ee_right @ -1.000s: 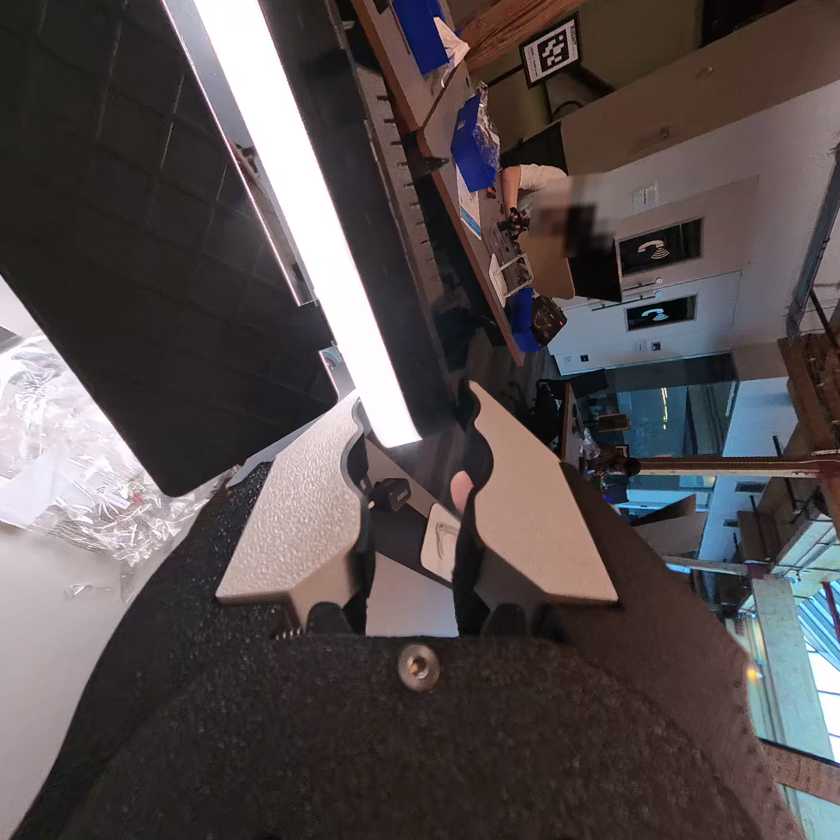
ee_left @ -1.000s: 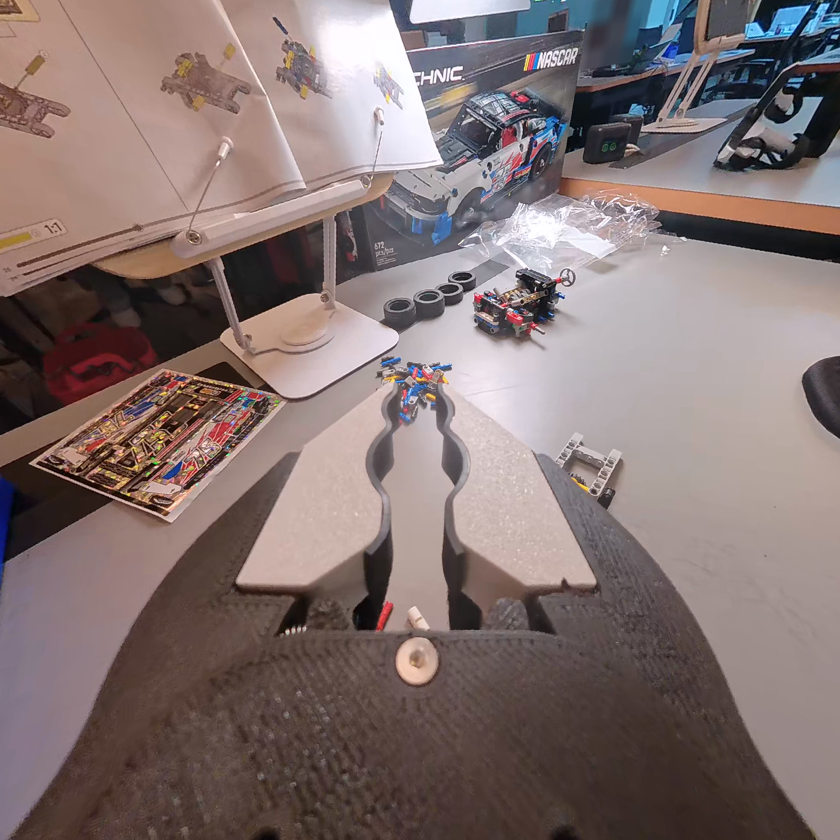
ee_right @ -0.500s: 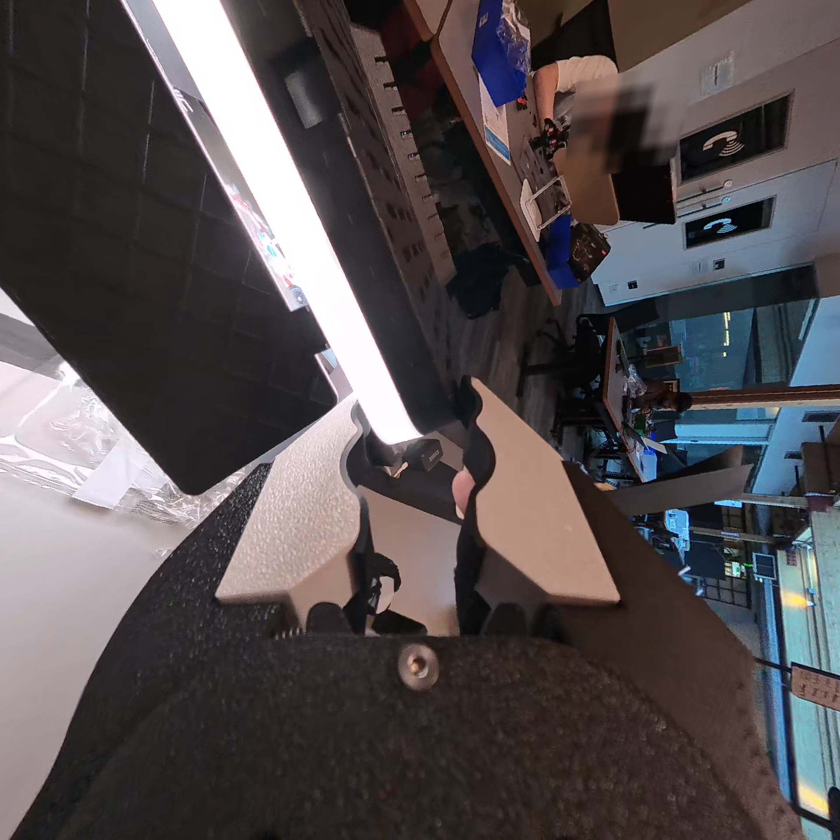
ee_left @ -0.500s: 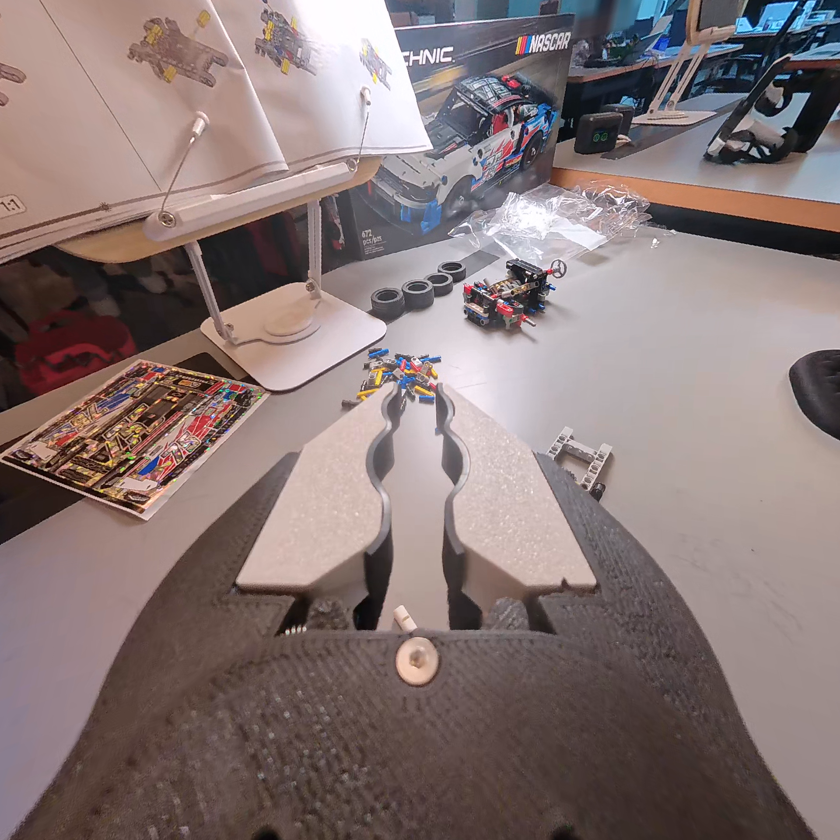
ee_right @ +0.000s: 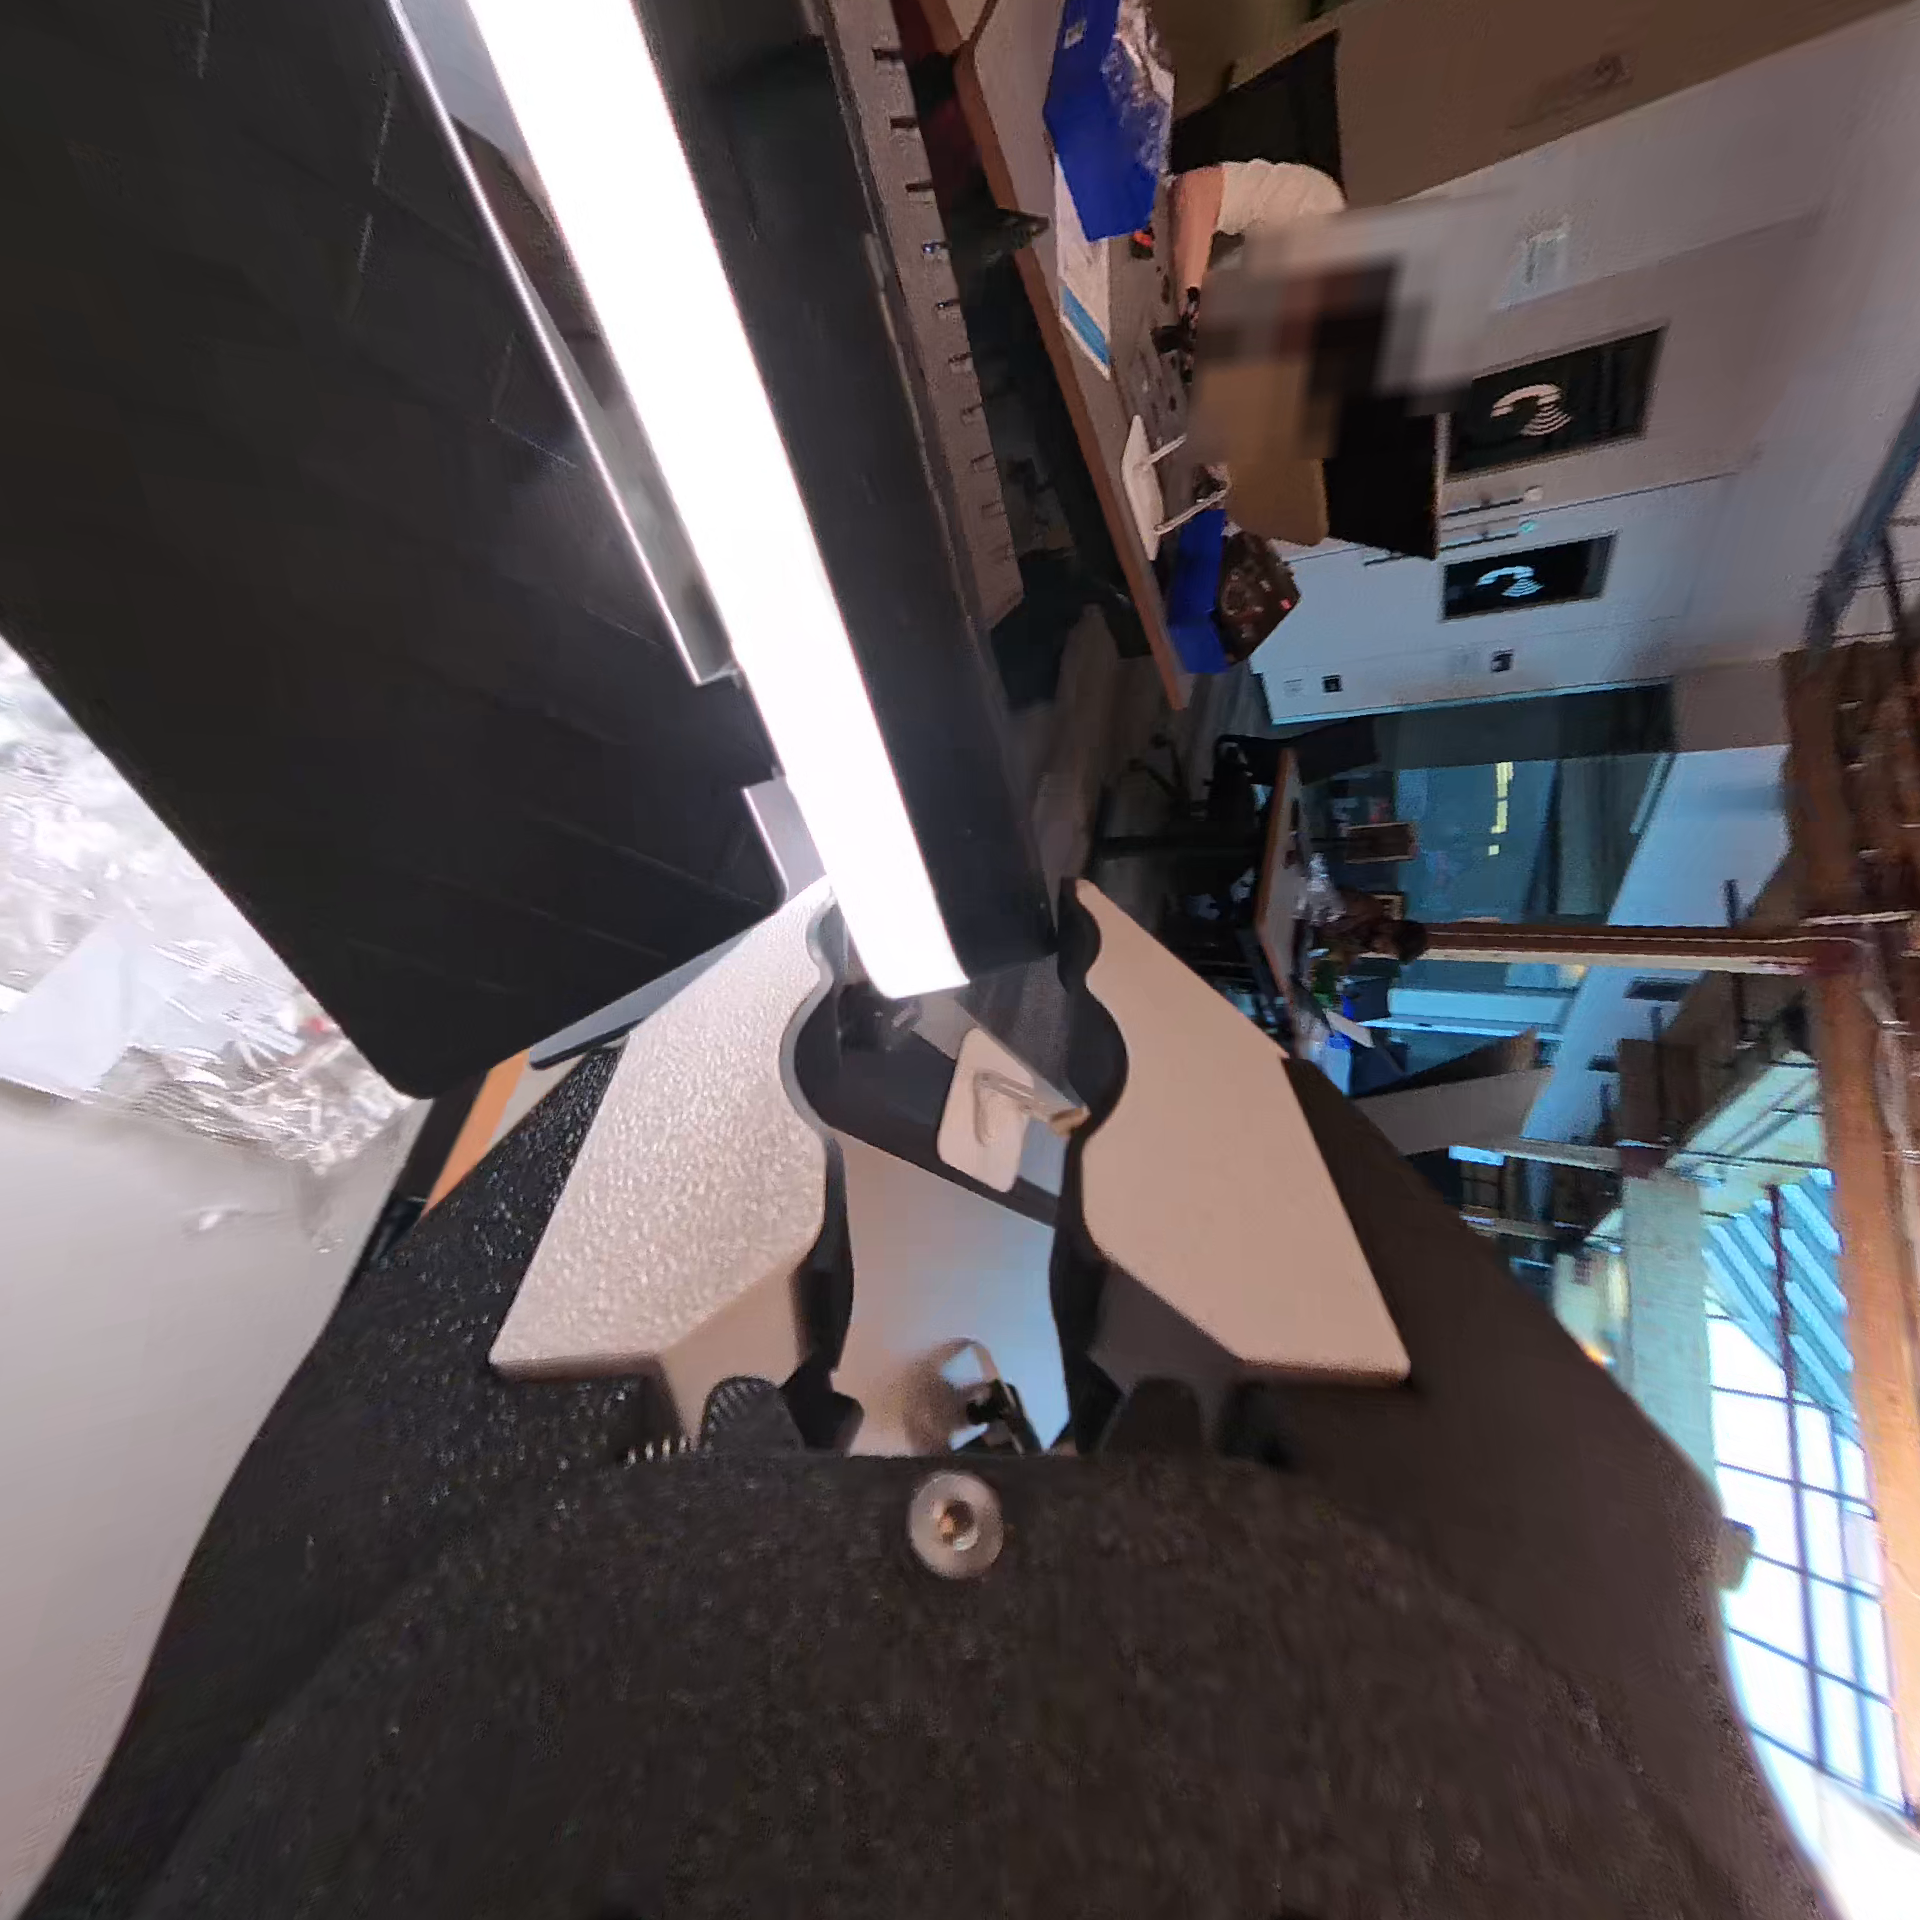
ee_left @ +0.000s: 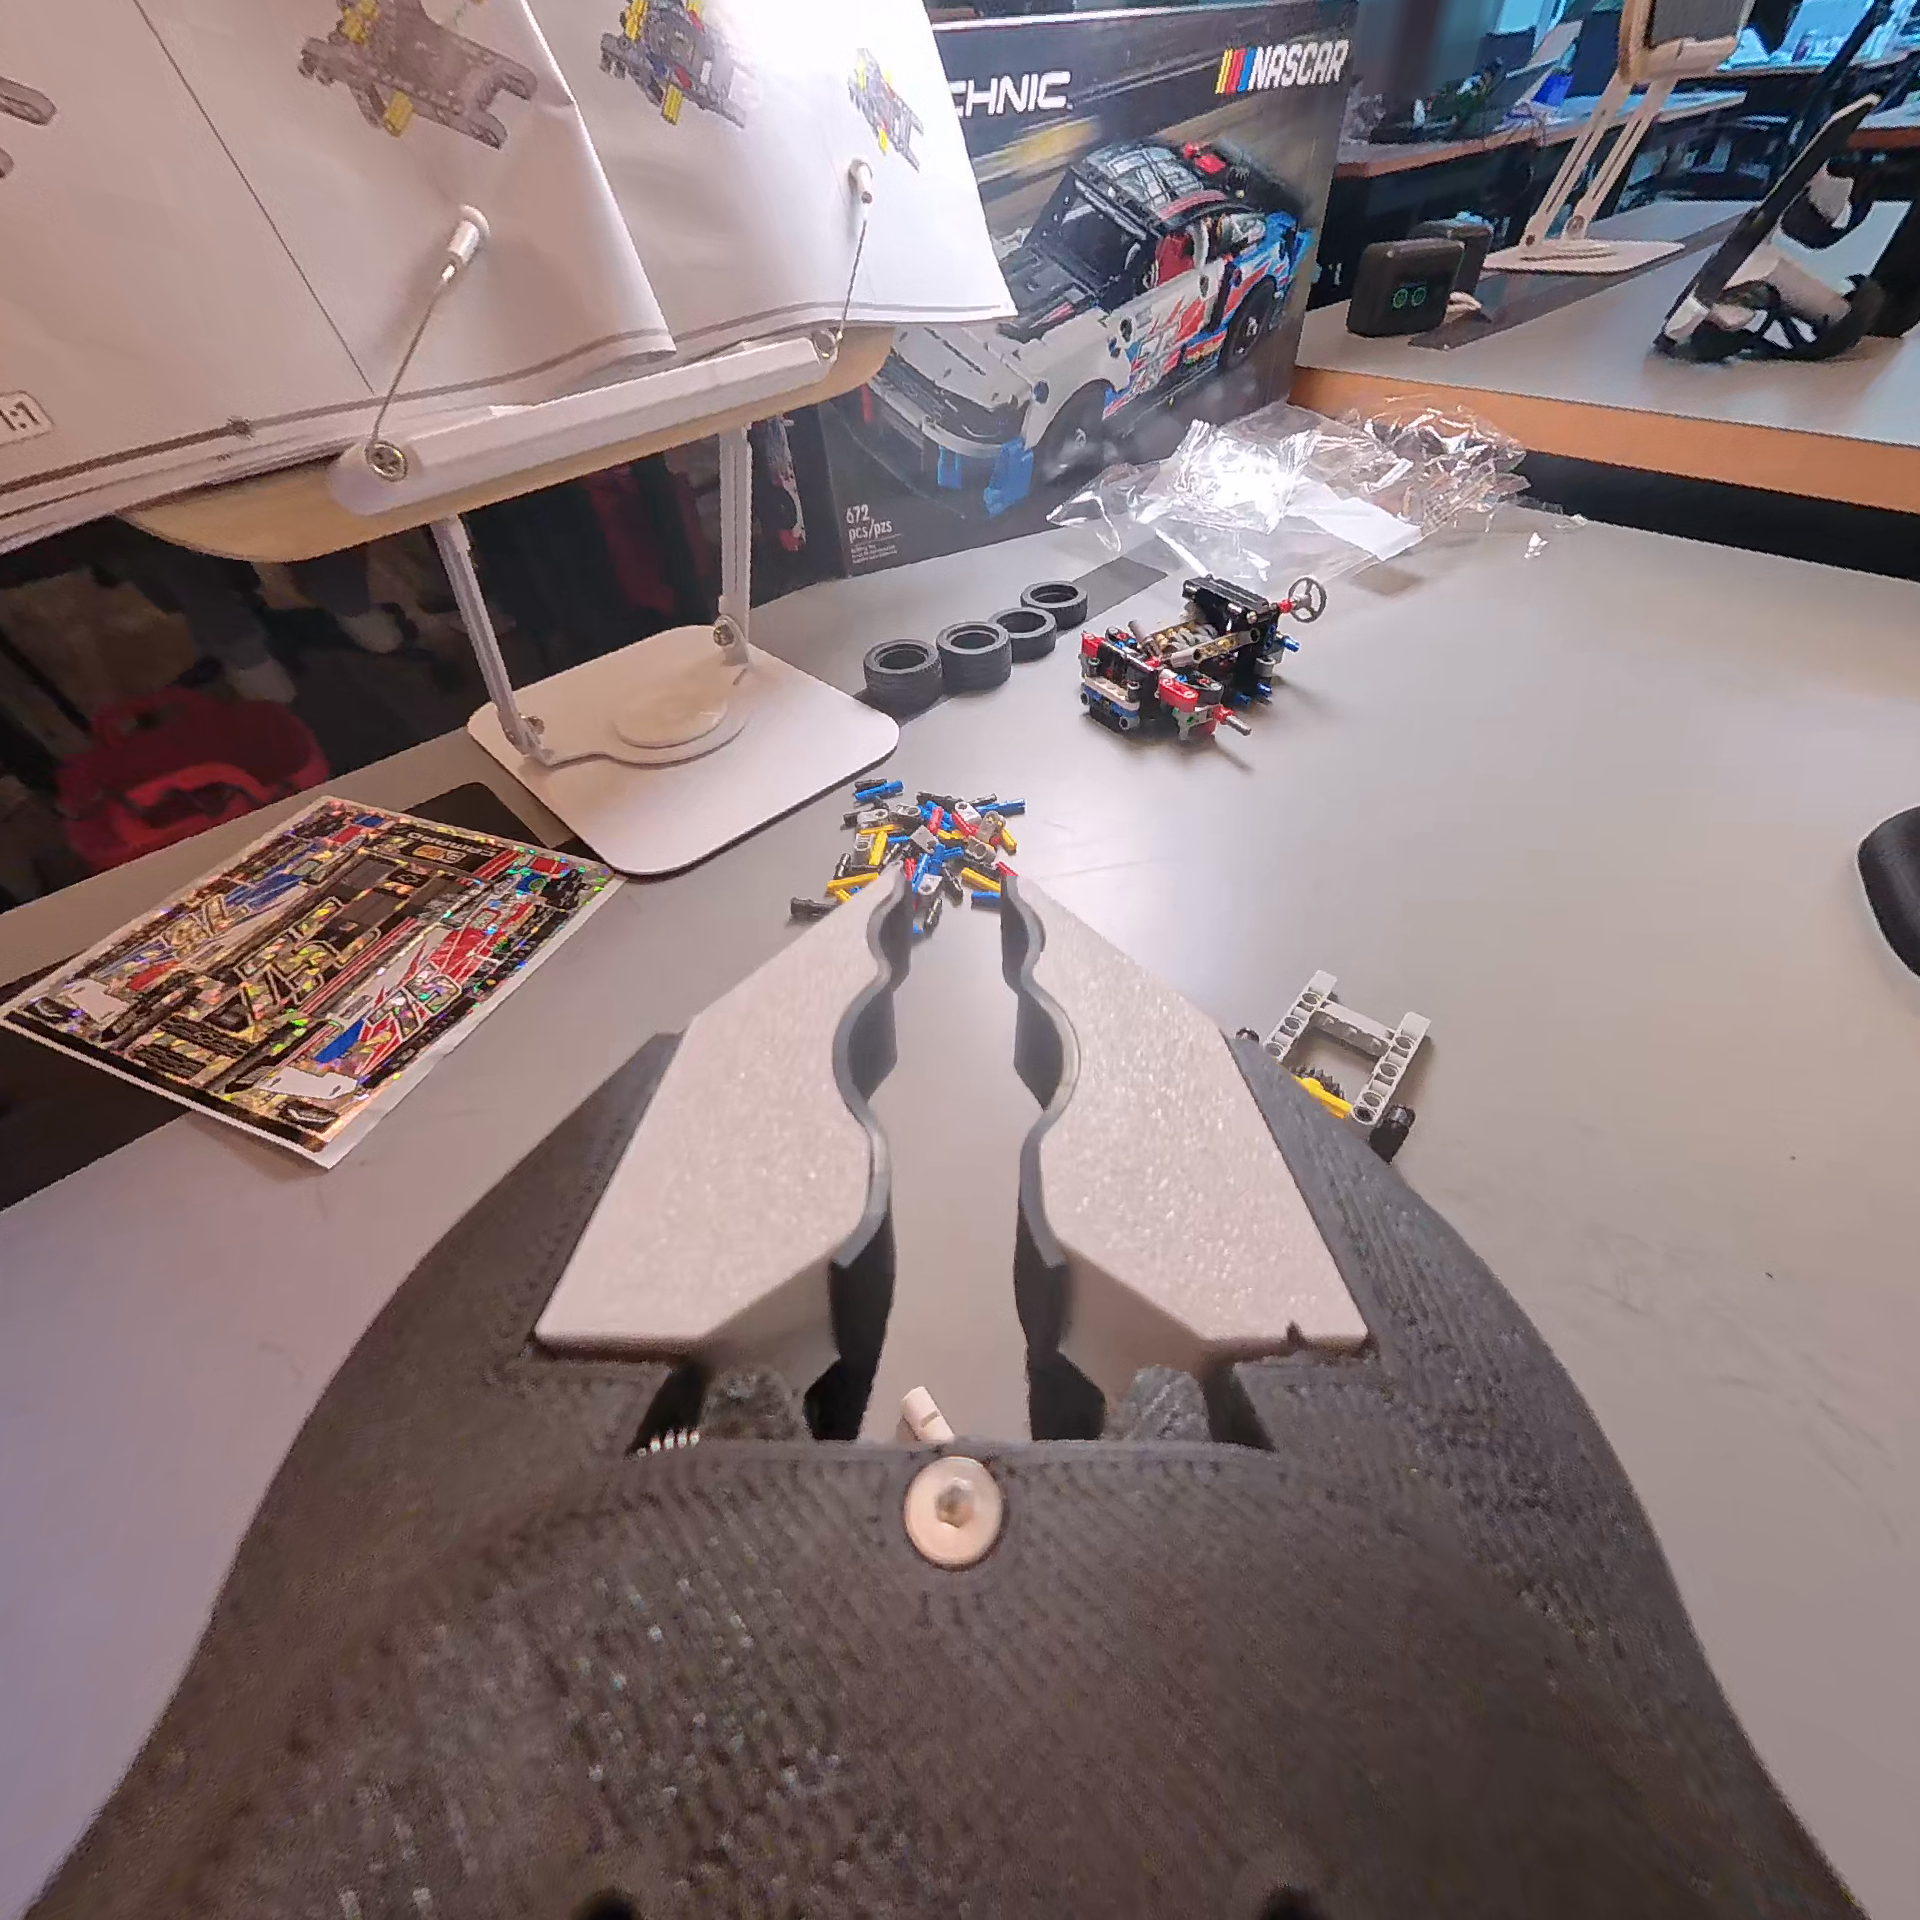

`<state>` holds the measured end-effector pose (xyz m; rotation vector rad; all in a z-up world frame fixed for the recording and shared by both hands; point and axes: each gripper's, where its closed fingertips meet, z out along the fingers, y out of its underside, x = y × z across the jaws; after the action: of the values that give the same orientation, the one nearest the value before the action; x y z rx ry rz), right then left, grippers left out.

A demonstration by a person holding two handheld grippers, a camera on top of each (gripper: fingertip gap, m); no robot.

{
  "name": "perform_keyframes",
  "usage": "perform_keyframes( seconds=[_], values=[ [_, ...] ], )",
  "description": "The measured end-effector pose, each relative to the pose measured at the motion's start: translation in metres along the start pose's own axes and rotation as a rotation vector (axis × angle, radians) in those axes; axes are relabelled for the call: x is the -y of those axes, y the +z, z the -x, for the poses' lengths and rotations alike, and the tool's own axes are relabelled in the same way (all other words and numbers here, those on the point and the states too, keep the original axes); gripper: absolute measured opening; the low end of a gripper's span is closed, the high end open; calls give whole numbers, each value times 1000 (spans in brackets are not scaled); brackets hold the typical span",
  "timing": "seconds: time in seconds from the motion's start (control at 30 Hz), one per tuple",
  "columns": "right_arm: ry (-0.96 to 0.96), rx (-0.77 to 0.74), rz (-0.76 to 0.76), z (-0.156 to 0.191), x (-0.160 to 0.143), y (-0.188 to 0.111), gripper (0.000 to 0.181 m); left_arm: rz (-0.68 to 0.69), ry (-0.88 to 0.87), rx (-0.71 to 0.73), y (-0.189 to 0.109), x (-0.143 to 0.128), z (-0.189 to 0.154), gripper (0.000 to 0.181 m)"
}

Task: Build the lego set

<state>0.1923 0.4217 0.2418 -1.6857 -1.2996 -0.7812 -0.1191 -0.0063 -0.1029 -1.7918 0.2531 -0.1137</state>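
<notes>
Hovering the left gripper [ee_left: 951,909], jaws apart and empty, just short of the loose pin pile [ee_left: 930,847], so I'm reckoning it's singling out one edge pin while the right gripper [ee_right: 951,971], jaws also apart, is pointing off the surface.

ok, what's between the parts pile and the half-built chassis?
Bare grey table, seen in the left wrist view. The parts pile sits just ahead of the left gripper; the chassis is farther back, with the four tyres off to its left.
</notes>
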Motion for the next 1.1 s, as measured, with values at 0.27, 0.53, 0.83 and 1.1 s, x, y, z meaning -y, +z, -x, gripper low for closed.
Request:
perform_keyframes(
  seconds=[0.27,0.53,0.83,1.1],
  values=[
    [126,-223,-365,52,-35,-80,48,-94,-38,103,-12,15,26,22],
    [295,-185,-655,139,-70,-97,46,-105,-30,117,-12,17,26,22],
    [835,268,-1001,309,-37,-127,45,-144,-43,172,-14,15,23,25],
    [562,138,-911,337,-6,-79,25,-138,-49,165,-13,7,18,26]
  ],
)
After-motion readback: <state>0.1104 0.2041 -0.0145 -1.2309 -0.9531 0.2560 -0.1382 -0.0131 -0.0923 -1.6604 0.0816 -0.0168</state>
